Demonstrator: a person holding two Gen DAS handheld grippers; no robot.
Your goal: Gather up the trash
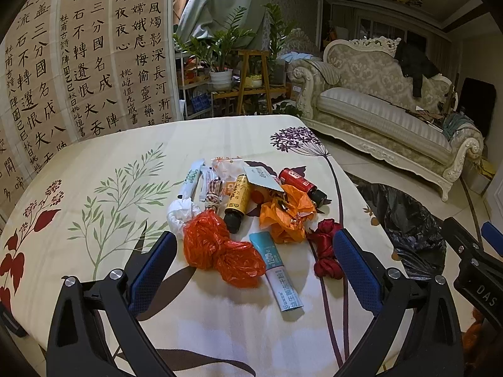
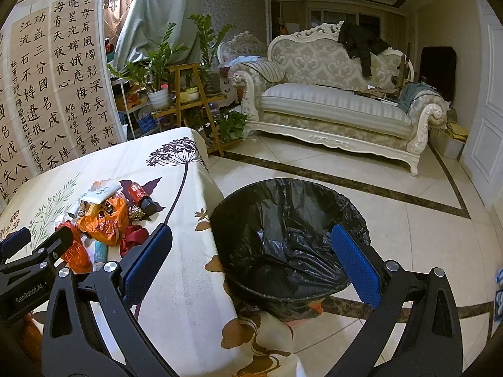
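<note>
Orange plastic dominates the trash pile: a crumpled red-orange bag [image 1: 220, 248] at the near edge of the heap and a lighter orange bag [image 1: 287, 216] just to its right. All items sit together on the counter [image 1: 125, 194], which is covered by a cream cloth with a plant print.

Other items noted, placed relative to the red-orange bag:
- white crumpled bag [image 1: 182, 216], touching it on the left
- teal-capped tube [image 1: 276, 270], just beside it on the right, lying flat
- yellow bottle [image 1: 239, 201], just behind it, on its side
- red bottle [image 1: 301, 183], farther back and right, on its side
- red ribbon [image 1: 325, 248], right of the tube
- wrappers and a white card behind; detail too small to read

Bin [image 2: 283, 235]: lined with a black bag, stands on the floor off the counter's right edge, well apart from the red-orange bag. What shows of the liner looks empty; the bottom is partly hidden.

Left tool [image 1: 254, 260]: fingers spread wide, holding nothing, hovering over the near side of the pile with the red-orange bag and tube between them.
Right tool [image 2: 251, 257]: fingers spread wide, holding nothing, hanging over the bin mouth.

Progress estimate: at or near the start. Nothing confirmed in the bin; the whole pile is left to move. Likely first pick is the red-orange bag.
</note>
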